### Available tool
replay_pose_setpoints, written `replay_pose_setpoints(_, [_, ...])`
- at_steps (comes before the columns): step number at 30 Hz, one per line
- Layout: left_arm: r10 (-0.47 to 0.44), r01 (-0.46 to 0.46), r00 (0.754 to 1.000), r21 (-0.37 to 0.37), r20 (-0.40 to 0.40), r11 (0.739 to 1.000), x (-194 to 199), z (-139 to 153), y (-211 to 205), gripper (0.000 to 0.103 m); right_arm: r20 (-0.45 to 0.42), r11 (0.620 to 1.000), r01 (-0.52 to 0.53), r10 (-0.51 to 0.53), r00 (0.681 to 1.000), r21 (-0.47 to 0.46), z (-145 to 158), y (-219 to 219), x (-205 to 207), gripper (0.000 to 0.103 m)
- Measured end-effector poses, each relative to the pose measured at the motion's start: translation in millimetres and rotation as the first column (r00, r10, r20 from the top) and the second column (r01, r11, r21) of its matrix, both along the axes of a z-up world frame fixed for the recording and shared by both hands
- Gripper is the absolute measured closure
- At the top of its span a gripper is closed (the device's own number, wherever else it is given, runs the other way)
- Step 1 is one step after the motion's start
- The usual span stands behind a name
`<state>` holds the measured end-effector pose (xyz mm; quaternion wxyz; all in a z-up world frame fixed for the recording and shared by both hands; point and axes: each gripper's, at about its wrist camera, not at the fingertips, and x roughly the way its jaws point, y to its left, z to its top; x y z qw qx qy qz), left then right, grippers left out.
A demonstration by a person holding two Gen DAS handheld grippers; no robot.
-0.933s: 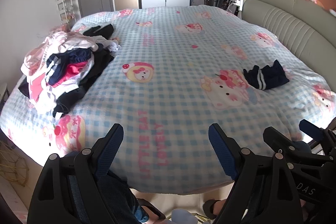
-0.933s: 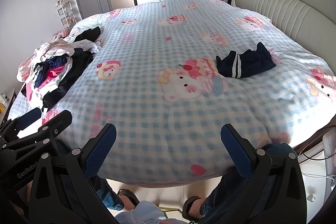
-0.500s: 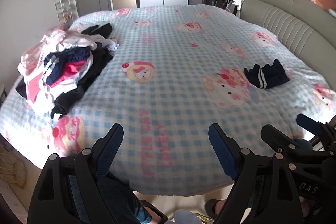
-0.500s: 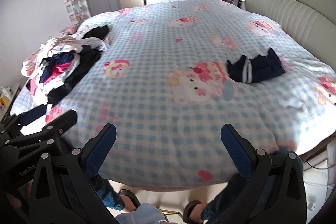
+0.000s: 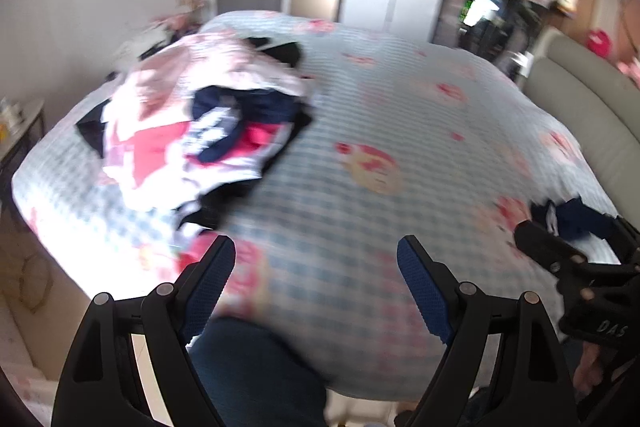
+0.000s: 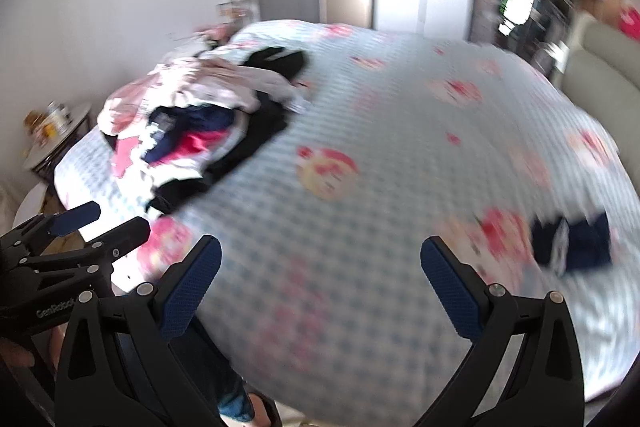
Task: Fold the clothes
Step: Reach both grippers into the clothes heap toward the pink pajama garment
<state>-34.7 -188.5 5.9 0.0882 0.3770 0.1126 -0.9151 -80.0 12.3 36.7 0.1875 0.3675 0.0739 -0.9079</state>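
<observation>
Clothes pile (image 5: pixel 208 131) lies untouched on the bed; left tool (image 5: pixel 316 267) and right tool (image 6: pixel 320 267) gape wide, empty.

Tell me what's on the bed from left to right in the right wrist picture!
On the bed: the big pile of clothes → the round cartoon face print → the small dark navy garment, lying apart from the pile near the right edge.

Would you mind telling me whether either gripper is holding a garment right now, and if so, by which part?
Nothing is held. The left gripper and right gripper are both open and empty above the bed; the clothes pile lies untouched.
</observation>
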Motion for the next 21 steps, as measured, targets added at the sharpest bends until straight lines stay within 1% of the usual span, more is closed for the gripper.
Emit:
replay_pose_setpoints(3, [0.063,-0.063,0.998,0.027,-0.008,0.998,-4,3,-43,0.018,-0.006,0.996,-0.089,0.09,0.996,0.026,5,-51,-21,0.002])
replay_pose_setpoints(6, [0.137,-0.136,0.99,0.041,-0.027,0.99,-10,6,-89,0.018,0.001,0.985,-0.167,0.167,0.986,0.035,6,-99,-44,0.002])
replay_pose_setpoints(9, [0.214,-0.21,0.976,0.079,-0.046,0.975,-21,7,-137,0.018,-0.01,0.975,-0.221,0.222,0.975,0.035,13,-146,-67,0.002])
replay_pose_setpoints(11, [0.26,-0.252,0.964,0.112,-0.058,0.961,-28,6,-168,0.018,-0.015,0.964,-0.265,0.265,0.964,0.013,16,-173,-80,0.002])
replay_pose_setpoints(13, [0.282,-0.268,0.957,0.159,-0.069,0.95,-36,1,-189,0.018,-0.024,0.955,-0.297,0.298,0.954,0.021,15,-205,-93,0.002])
replay_pose_setpoints(15, [0.288,-0.267,0.955,0.213,-0.071,0.94,-46,-8,-204,0.018,-0.021,0.95,-0.31,0.311,0.95,0.048,7,-237,-108,0.002])
replay_pose_setpoints(16, [0.291,-0.266,0.954,0.24,-0.072,0.934,-51,-12,-211,0.022,-0.014,0.948,-0.314,0.315,0.949,0.058,3,-248,-115,0.002])
replay_pose_setpoints(21, [0.306,-0.259,0.949,0.371,-0.074,0.892,-76,-34,-248,0.023,0.039,0.944,-0.316,0.314,0.949,0.092,-20,-295,-162,0.002])
